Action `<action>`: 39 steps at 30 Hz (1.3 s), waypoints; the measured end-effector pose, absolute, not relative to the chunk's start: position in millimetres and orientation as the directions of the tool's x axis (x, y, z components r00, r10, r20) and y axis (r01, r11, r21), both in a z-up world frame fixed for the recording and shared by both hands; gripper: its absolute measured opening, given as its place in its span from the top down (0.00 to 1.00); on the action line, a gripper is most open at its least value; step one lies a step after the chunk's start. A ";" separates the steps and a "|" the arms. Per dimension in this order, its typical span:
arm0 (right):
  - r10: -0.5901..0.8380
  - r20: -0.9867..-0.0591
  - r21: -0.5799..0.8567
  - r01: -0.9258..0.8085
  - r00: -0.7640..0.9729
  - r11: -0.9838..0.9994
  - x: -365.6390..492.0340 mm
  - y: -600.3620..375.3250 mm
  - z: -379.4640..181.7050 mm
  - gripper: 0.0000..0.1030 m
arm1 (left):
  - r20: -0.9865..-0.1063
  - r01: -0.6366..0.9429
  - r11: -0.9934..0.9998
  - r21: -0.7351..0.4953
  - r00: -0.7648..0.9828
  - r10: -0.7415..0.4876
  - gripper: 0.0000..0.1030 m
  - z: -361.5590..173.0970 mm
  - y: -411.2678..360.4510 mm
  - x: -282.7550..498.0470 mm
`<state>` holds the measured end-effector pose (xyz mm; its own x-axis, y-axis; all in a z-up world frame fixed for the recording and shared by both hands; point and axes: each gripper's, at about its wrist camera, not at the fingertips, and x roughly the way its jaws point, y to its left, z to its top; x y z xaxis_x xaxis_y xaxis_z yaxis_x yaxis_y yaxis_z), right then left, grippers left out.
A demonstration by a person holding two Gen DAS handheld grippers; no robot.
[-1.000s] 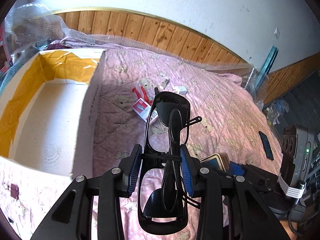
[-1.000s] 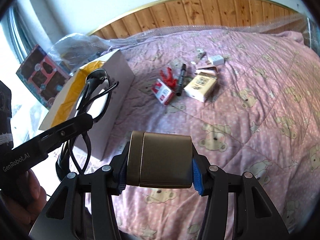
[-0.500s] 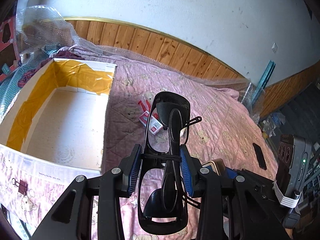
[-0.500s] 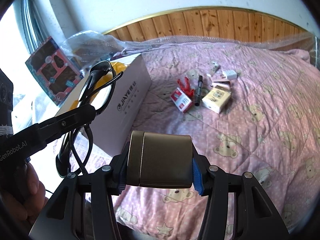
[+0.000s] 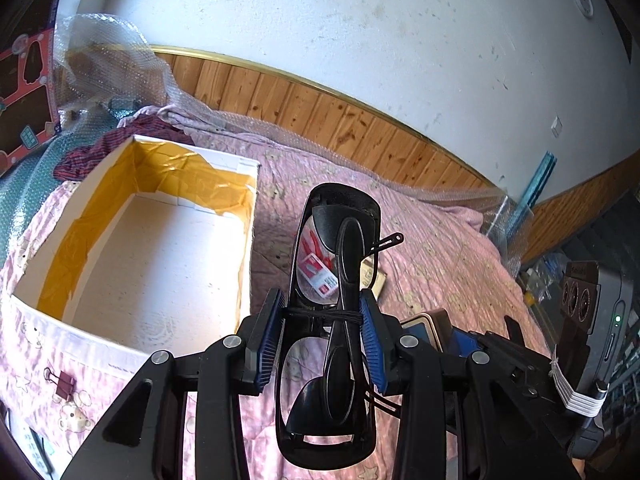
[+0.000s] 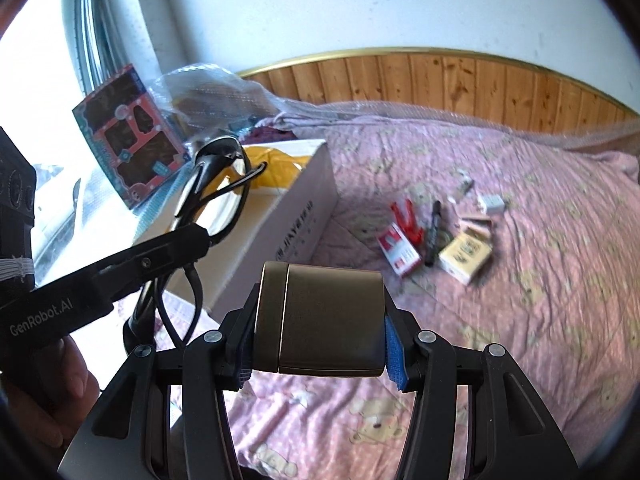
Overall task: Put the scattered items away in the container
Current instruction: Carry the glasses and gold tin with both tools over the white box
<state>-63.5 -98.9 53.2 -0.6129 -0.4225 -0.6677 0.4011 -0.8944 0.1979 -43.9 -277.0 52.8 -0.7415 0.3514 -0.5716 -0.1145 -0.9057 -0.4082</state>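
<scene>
My left gripper [image 5: 322, 318] is shut on folded black sunglasses [image 5: 340, 248], held in the air just right of the open white box [image 5: 250, 216] with yellow tape inside. In the right wrist view the sunglasses [image 6: 216, 184] hang over the box [image 6: 308, 216]. My right gripper [image 6: 318, 344] is shut on a bronze flat case [image 6: 324, 316], near the box's front corner. On the pink quilt lie a red-white pack [image 6: 398, 250], red clip [image 6: 410, 220], black marker [image 6: 433, 232], yellow carton [image 6: 466, 254] and white charger [image 6: 492, 202].
Bubble wrap [image 5: 108, 64] and a red toy package [image 6: 128, 152] sit behind the box. Wood panelling [image 6: 460, 80] borders the bed's far side. A maroon binder clip [image 5: 64, 384] lies on the quilt by the box. A person's hand [image 6: 52, 392] holds the left gripper.
Both grippers have risen and drawn back toward the box's near side; the box now shows more fully in the left wrist view. The holds on the sunglasses and the case are unchanged.
</scene>
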 end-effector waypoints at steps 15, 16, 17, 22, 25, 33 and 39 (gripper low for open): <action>-0.453 -0.664 0.180 0.461 -0.594 -0.869 -91.1 -139.3 64.1 0.47 | -0.562 -0.050 -0.898 -0.437 -0.764 0.316 0.62 60.8 -314.0 -63.9; -0.455 -0.664 0.180 0.464 -0.593 -0.867 -92.7 -141.2 64.2 0.47 | -0.563 -0.045 -0.897 -0.439 -0.764 0.314 0.62 60.3 -316.7 -65.1; -0.456 -0.665 0.178 0.467 -0.592 -0.866 -94.8 -143.6 64.3 0.47 | -0.565 -0.039 -0.897 -0.440 -0.764 0.310 0.62 59.7 -319.5 -66.4; -0.471 -0.664 0.175 0.491 -0.581 -0.853 -106.1 -157.8 65.9 0.47 | -0.579 0.006 -0.893 -0.449 -0.763 0.286 0.62 54.7 -336.8 -74.3; -0.480 -0.664 0.175 0.506 -0.573 -0.845 -113.2 -167.5 65.9 0.47 | -0.587 0.031 -0.892 -0.451 -0.763 0.271 0.62 52.3 -347.5 -79.0; -0.502 -0.669 0.158 0.556 -0.548 -0.816 -132.4 -193.6 64.6 0.47 | -0.621 0.091 -0.892 -0.443 -0.748 0.232 0.62 45.7 -374.6 -93.1; -0.537 -0.680 0.135 0.636 -0.499 -0.760 -142.7 -220.9 60.1 0.47 | -0.675 0.134 -0.897 -0.421 -0.707 0.211 0.62 36.7 -396.2 -106.7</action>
<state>-142.8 -220.9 60.1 -0.4988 -0.5375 -0.6800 0.6357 -0.7601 0.1346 -106.7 -396.2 36.7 -0.7074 0.2114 -0.6745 0.1337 -0.8970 -0.4213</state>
